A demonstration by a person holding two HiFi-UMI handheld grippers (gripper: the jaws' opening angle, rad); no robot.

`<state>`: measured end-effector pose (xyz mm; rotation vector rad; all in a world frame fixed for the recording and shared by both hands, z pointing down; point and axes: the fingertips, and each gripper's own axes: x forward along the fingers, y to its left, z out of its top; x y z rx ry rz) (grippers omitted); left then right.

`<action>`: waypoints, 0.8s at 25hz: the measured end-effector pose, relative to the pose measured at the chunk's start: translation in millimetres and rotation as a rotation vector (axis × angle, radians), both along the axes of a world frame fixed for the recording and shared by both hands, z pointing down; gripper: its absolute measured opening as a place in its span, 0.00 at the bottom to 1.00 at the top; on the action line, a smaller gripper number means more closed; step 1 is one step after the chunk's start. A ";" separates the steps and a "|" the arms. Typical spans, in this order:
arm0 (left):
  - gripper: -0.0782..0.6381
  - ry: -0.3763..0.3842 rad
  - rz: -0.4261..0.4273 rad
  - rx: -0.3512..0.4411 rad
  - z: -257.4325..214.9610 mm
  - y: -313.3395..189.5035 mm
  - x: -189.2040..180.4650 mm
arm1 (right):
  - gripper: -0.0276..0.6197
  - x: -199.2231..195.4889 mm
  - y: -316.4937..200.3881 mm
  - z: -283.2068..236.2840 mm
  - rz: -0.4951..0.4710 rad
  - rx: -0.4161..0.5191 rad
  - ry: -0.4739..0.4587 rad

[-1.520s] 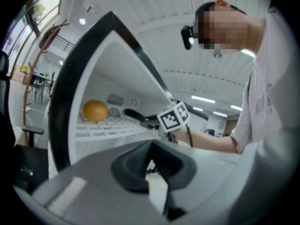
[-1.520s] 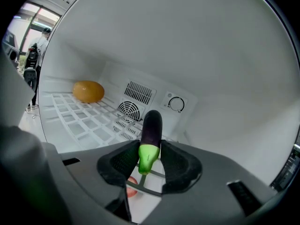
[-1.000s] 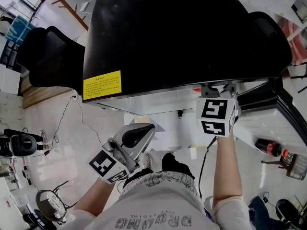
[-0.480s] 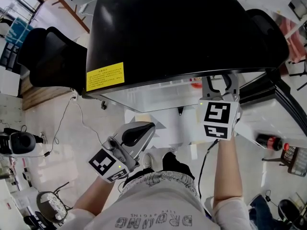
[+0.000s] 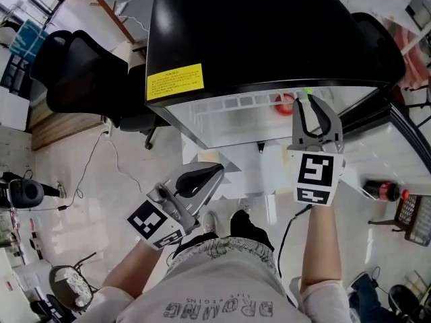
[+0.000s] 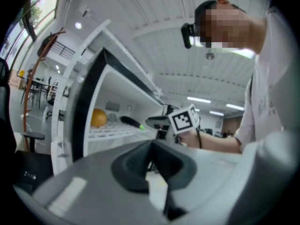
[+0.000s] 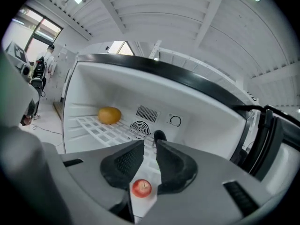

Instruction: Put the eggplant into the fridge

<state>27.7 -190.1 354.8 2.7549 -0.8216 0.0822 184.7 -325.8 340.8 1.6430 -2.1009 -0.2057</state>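
The left hand-held gripper (image 6: 152, 144) has its jaws together at the tips, with nothing between them. Beyond it, the open fridge (image 6: 89, 95) holds an orange fruit (image 6: 98, 117) and a dark eggplant (image 6: 129, 121) on a white wire shelf (image 6: 110, 131). The right hand-held gripper (image 6: 151, 122), its jaws closing on nothing, sits just beside the eggplant's green end.

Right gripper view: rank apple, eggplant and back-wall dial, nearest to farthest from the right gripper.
1. Apple, low, through the jaw gap.
2. Eggplant, centre, above the jaw tips.
3. Dial, rearmost, right of centre.
Right gripper is closing, empty.
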 end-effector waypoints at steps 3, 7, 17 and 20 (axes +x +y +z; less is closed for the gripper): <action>0.12 0.006 0.003 0.011 -3.7 6.0 -6.2 | 0.13 -10.2 14.9 -5.6 -0.016 0.020 -0.021; 0.12 0.011 0.006 0.025 -8.6 13.7 -16.4 | 0.10 -23.2 35.4 -13.6 -0.037 0.044 -0.042; 0.12 0.030 0.021 0.056 -21.1 31.5 -36.7 | 0.06 -52.1 81.7 -22.6 -0.064 0.066 -0.072; 0.12 0.035 0.026 0.065 -24.1 35.3 -41.7 | 0.06 -59.4 93.5 -21.8 -0.068 0.061 -0.076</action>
